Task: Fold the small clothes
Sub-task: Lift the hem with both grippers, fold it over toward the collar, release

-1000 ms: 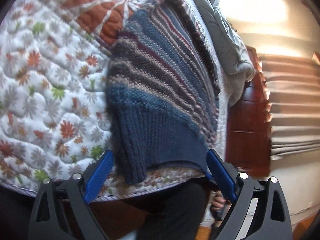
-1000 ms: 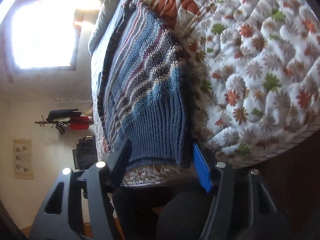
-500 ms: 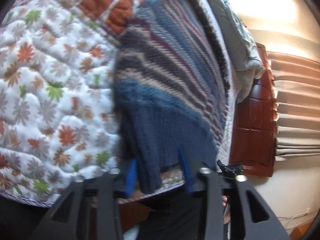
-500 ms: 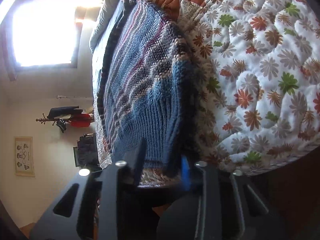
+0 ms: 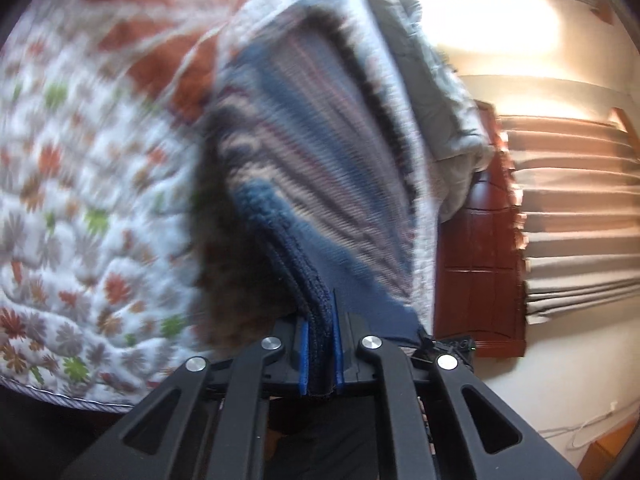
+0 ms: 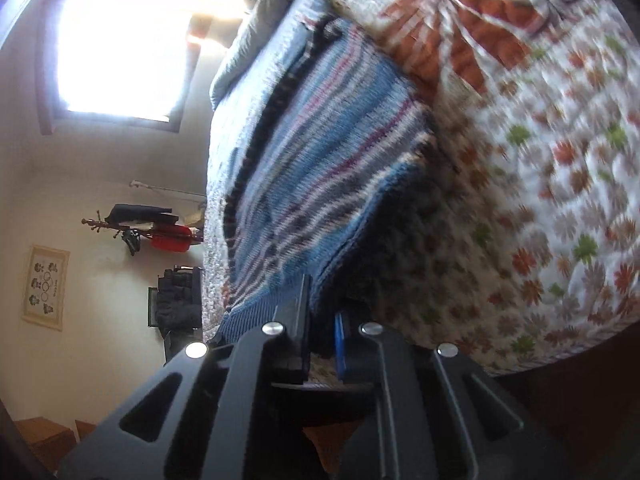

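Striped knit sweater (image 5: 320,168) lies on a floral quilt (image 5: 80,184) spread over a bed. Bands of blue, grey-cream and maroon across the body; solid dark-blue ribbed hem at the near edge. A dark fuzzy border runs along its far side, toward 1 o'clock in the left wrist view. Much of the knit is motion-blurred, the stripes smeared.

Left gripper (image 5: 319,354): jaws closed on the ribbed hem, a thick fold of dark-blue knit pinched between the blue pads. The held corner is raised off the quilt; a dark shadow sits under it at 9 o'clock from the pads. Gripper points forward and slightly down across the bed.

Right gripper (image 6: 322,344): jaws closed on the other hem corner of the sweater (image 6: 320,168). The knit is drawn in between the fingers, only one blue pad clearly visible. Hem here is also lifted, with shadow on the quilt (image 6: 560,184) at 2 o'clock from the fingertips.

Left wrist view alone: grey bedding (image 5: 440,92) bunched at 1 o'clock, a reddish wooden panel (image 5: 476,272) at 3 o'clock, pleated beige curtains (image 5: 576,216) beyond it.

Right wrist view alone: a bright window (image 6: 120,52) at 10 o'clock, a wall rack with dark and red items (image 6: 152,228) at 9 o'clock, a framed picture (image 6: 46,286) at 8 o'clock, a large orange star motif (image 6: 472,32) on the quilt at 1 o'clock.
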Action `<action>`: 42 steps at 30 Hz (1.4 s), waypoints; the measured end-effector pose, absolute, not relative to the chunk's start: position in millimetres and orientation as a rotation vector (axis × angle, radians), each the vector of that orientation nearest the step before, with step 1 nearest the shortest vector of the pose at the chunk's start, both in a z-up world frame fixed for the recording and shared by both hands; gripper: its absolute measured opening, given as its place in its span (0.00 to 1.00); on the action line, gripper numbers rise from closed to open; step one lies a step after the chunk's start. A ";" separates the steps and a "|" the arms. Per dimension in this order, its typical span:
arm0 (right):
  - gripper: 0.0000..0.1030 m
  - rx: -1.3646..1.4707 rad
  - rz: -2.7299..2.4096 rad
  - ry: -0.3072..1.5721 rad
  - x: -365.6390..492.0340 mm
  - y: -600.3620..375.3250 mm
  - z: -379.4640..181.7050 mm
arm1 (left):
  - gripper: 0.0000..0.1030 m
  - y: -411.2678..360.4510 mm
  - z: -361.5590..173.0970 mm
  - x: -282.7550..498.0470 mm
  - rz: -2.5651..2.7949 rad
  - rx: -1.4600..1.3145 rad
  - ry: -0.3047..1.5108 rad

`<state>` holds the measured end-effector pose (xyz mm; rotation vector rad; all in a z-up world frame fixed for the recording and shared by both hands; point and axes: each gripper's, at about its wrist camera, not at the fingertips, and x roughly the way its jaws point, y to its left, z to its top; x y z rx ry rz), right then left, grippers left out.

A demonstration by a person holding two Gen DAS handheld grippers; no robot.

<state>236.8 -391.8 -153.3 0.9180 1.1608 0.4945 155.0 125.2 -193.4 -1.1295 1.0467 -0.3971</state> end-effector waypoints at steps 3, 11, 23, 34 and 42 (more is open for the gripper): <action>0.07 0.909 0.519 1.117 248.1 -390.7 -132.9 | 0.08 128.5 -161.5 162.8 -0.435 -1.113 0.974; 0.07 0.820 0.566 1.019 302.7 -386.6 -63.1 | 0.08 141.7 -85.1 199.8 -0.459 -1.030 0.847; 0.07 0.696 0.532 0.983 418.3 -372.0 -14.7 | 0.08 164.3 -30.6 304.5 -0.460 -0.970 0.804; 0.07 0.647 0.427 1.101 538.1 -348.8 -72.7 | 0.08 177.6 -74.3 436.4 -0.351 -0.992 0.930; 0.07 0.636 0.371 1.201 588.0 -348.1 -140.7 | 0.09 184.3 -141.9 489.6 -0.272 -1.022 1.032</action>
